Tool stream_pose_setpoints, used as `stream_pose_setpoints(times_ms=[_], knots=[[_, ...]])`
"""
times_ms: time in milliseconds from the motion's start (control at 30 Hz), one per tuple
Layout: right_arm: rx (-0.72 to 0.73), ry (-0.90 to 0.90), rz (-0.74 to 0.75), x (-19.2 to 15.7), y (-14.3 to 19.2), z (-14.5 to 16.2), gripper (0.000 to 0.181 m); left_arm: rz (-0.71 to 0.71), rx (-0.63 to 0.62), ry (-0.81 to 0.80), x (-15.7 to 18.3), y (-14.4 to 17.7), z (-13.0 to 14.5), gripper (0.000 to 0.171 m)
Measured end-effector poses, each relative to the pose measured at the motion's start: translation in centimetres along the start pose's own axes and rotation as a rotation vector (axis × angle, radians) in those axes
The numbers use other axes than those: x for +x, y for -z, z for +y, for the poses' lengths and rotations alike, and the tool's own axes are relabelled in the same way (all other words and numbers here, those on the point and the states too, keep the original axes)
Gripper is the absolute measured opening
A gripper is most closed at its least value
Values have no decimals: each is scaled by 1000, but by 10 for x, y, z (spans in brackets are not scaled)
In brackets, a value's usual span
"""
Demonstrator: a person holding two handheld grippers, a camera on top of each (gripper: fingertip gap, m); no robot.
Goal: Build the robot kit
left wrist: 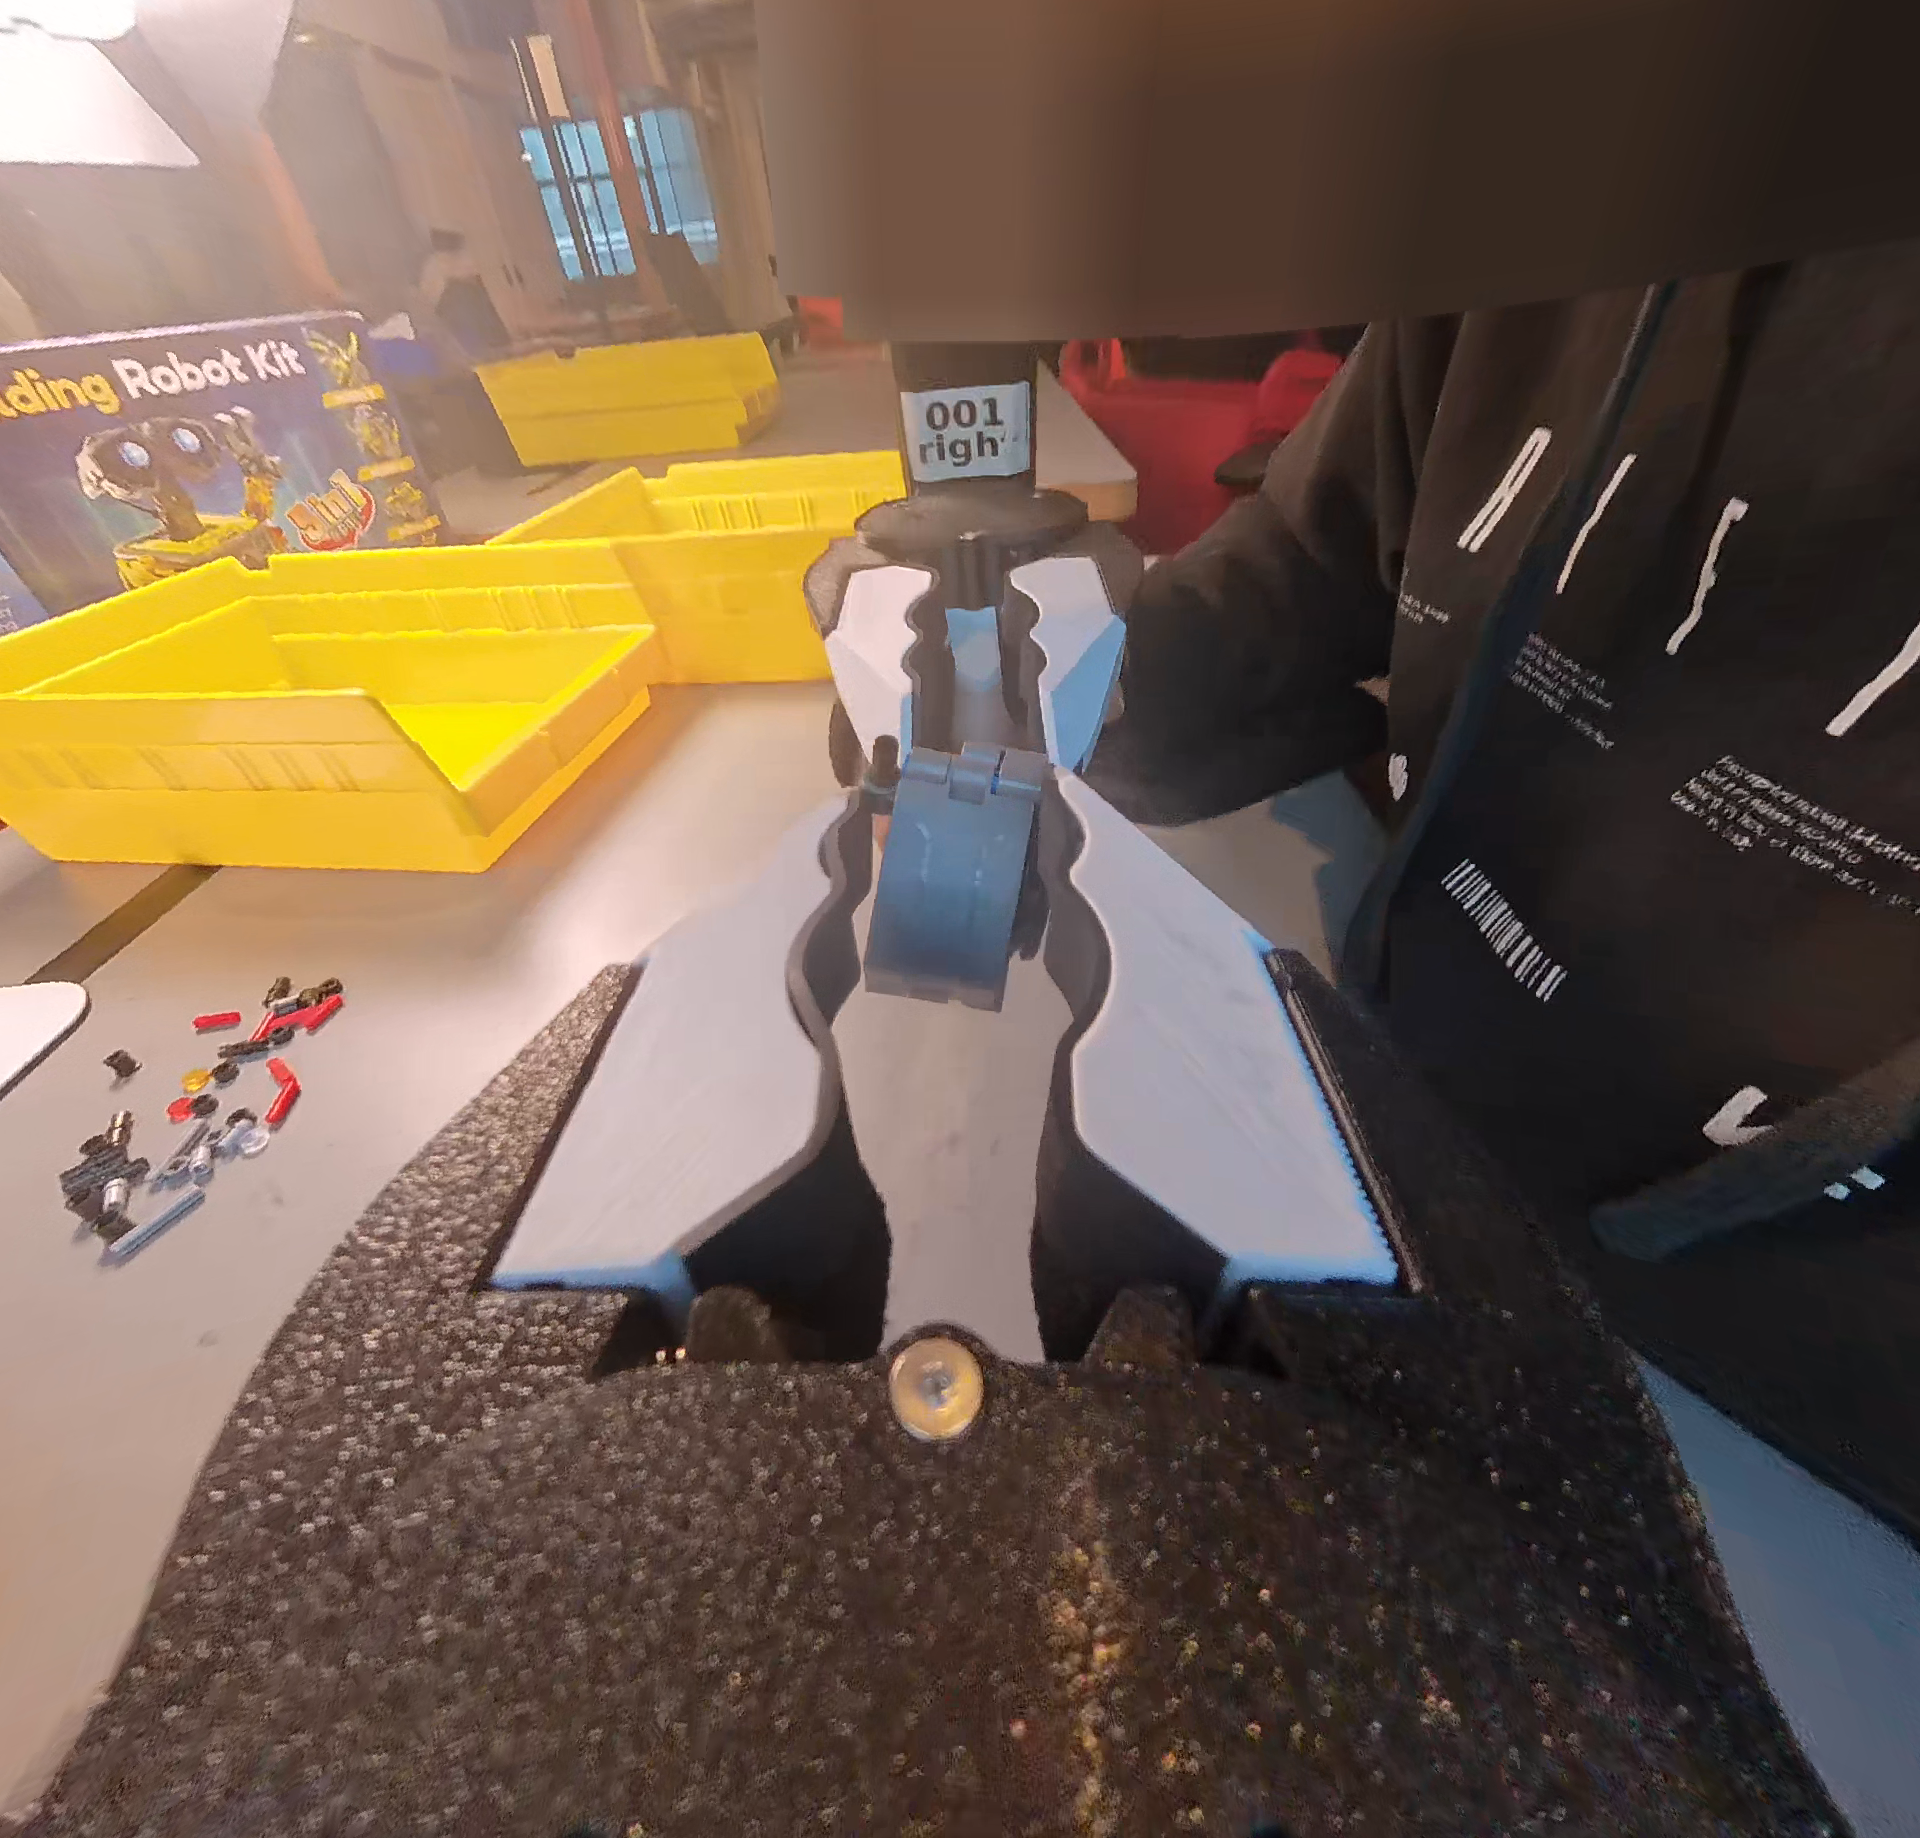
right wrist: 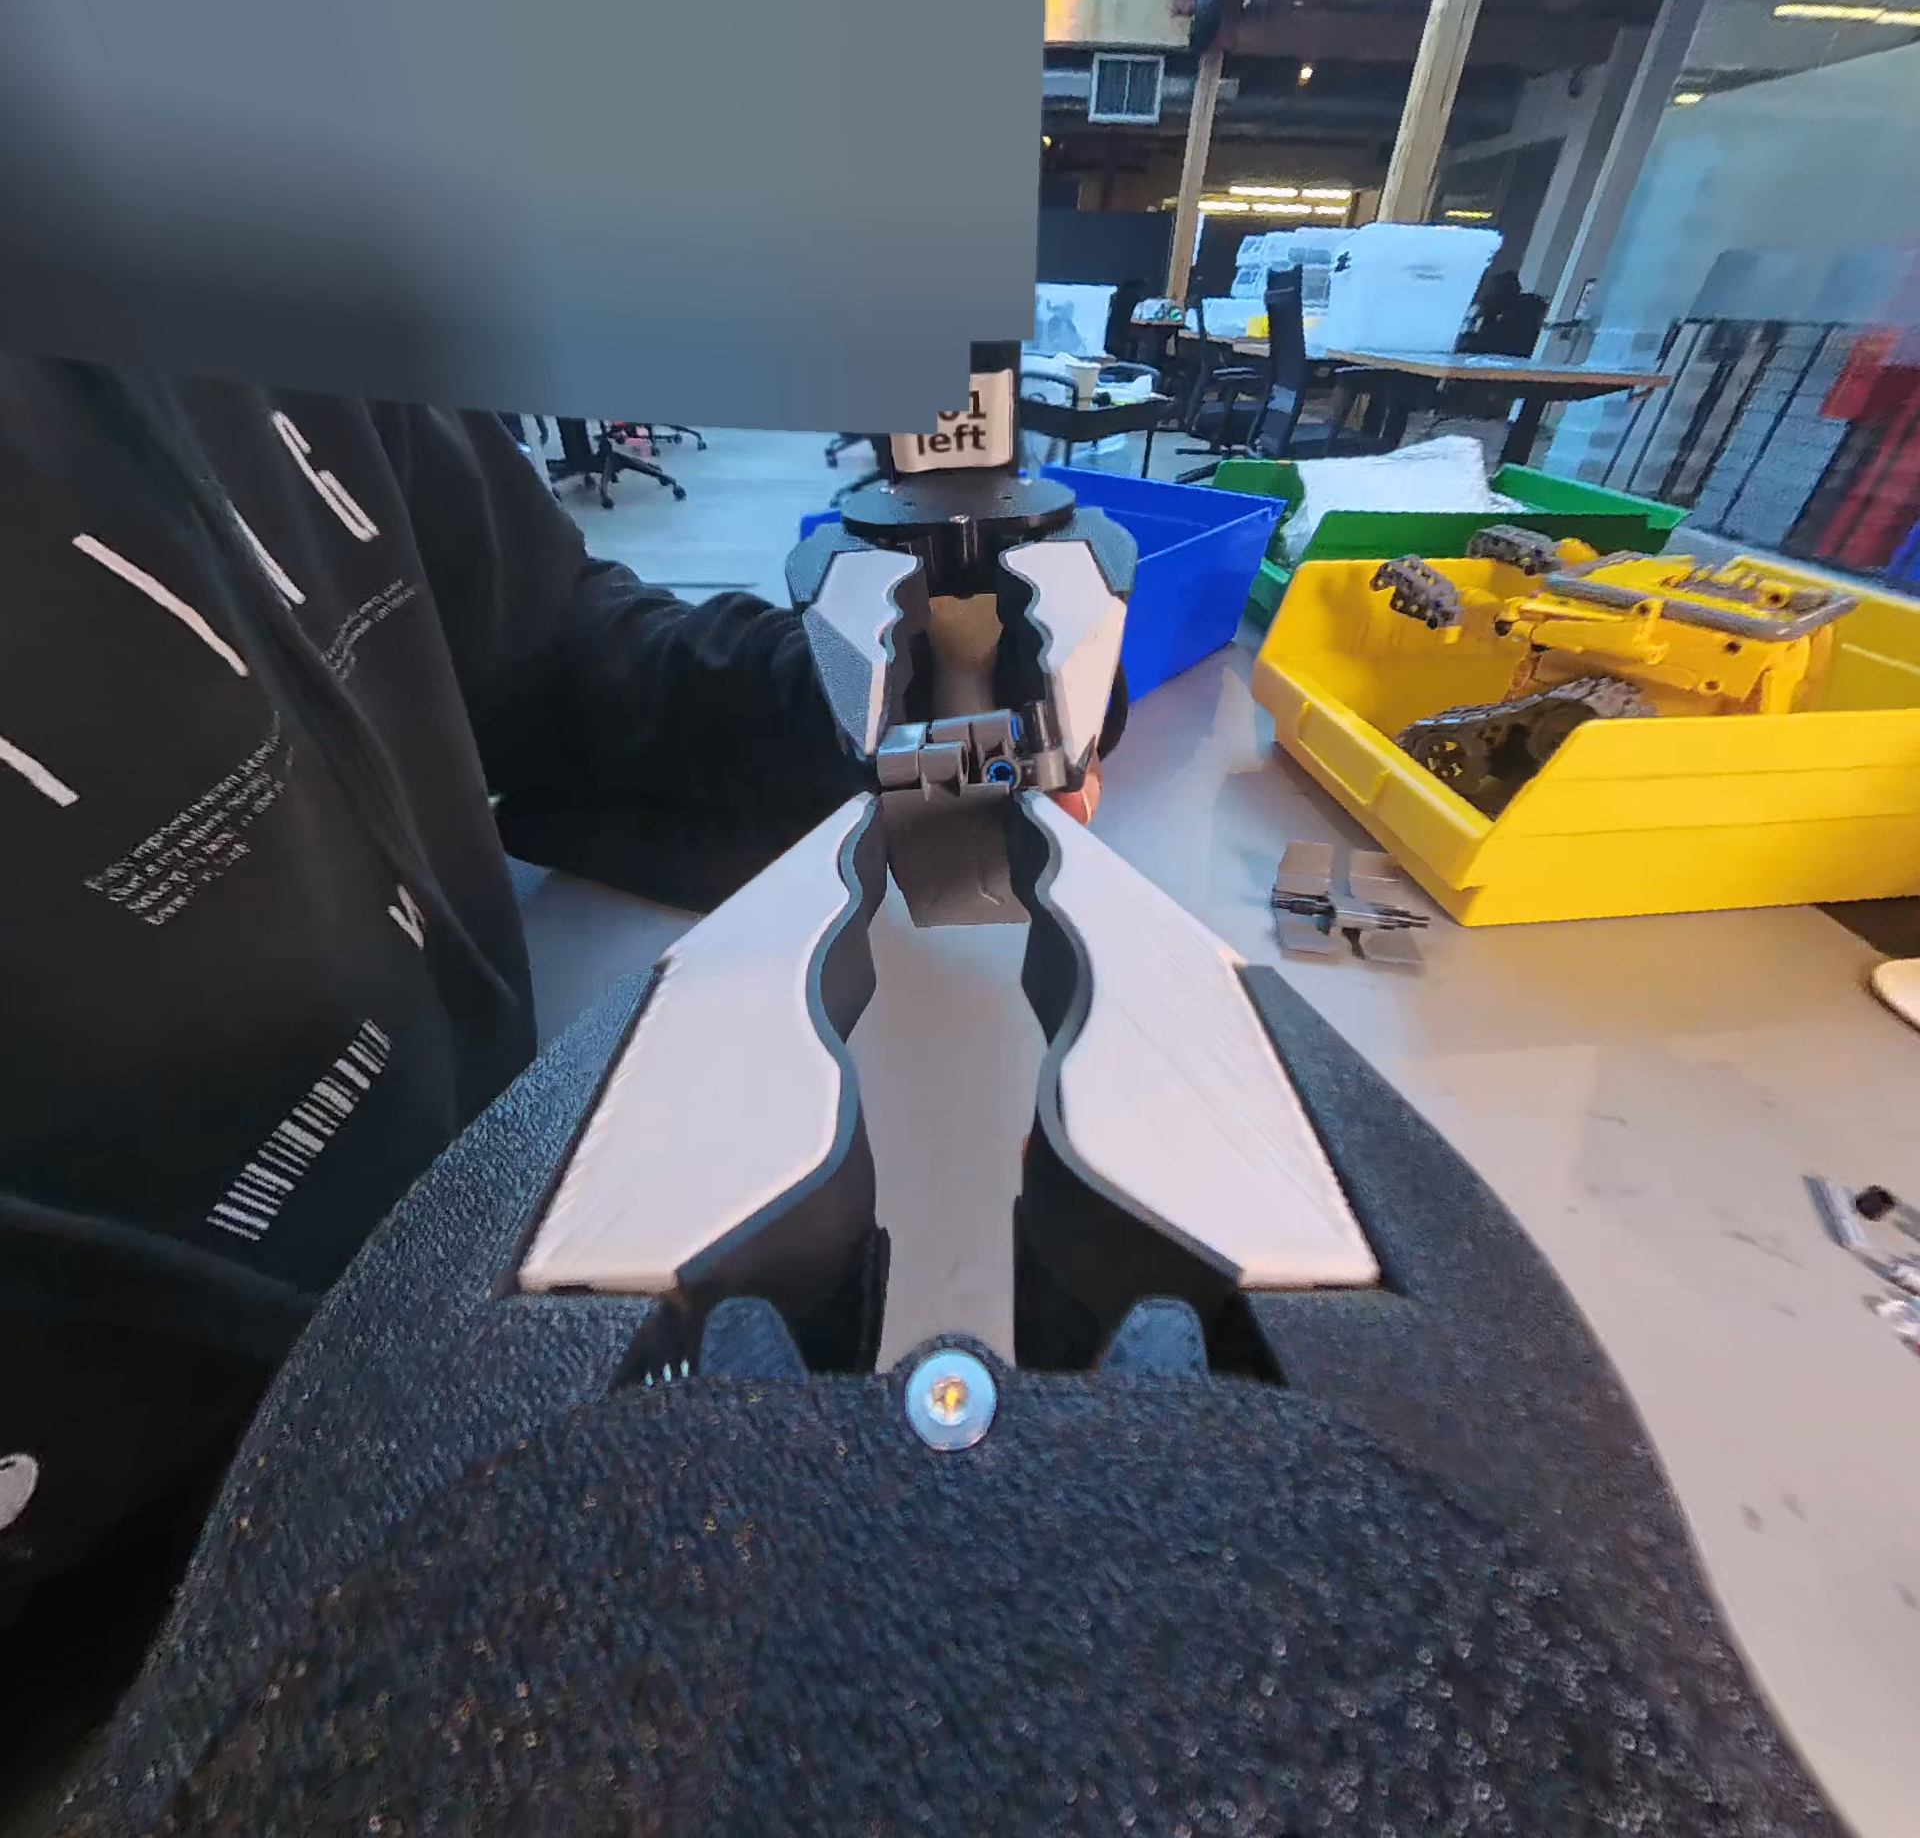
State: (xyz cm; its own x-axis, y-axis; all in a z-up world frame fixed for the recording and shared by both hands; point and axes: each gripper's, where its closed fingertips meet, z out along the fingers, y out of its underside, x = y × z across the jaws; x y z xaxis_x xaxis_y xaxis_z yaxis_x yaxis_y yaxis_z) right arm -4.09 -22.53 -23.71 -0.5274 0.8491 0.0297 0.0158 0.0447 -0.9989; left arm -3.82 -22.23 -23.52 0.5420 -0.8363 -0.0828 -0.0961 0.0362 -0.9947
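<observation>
Both grippers meet tip to tip: left gripper (left wrist: 951, 801) and right gripper (right wrist: 951, 801) fingers clamp one grey hinged brick assembly (left wrist: 940, 884) between them.

bins (left wrist: 312, 739): glossy yellow plastic | tabletop (right wrist: 1558, 1113): smooth, matt | curved piece (left wrist: 940, 895): probably plastic

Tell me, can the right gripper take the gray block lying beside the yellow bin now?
Probably not yet: the right gripper is shut on a gray part shared with the left gripper. The gray block itself lies uncovered.

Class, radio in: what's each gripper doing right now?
Left gripper and right gripper tip to tip, both shut on grey brick assembly. Held above table. Loose small parts off left, clear.
</observation>
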Motion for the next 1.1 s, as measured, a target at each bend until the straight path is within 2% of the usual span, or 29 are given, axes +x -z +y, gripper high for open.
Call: stream_pose_setpoints(times_ms=[200,467,500,567,700,867,1000,1100], knots=[[18,179,106,3,2,-11,26,15,149,58,-2,1,-12,34],[40,139,130,14,0,-6,48,28,296,175,-8,4,-25,35],[40,106,115,13,-3,-3,47,36,314,202,-9,2,-26,35],[56,33,88,14,-6,-2,32,44,332,240,-11,-2,-25,35],[15,-170,16,24,3,6,31,21,282,316,-24,2,-14,41],[-69,-338,-58,32,16,25,31,-54,87,290,-33,1,12,59],[-13,-515,-203,21,16,22,31,-23,22,288,-23,-11,22,62],[71,-729,-366,10,19,13,32,5,29,251,-12,-18,18,56]])
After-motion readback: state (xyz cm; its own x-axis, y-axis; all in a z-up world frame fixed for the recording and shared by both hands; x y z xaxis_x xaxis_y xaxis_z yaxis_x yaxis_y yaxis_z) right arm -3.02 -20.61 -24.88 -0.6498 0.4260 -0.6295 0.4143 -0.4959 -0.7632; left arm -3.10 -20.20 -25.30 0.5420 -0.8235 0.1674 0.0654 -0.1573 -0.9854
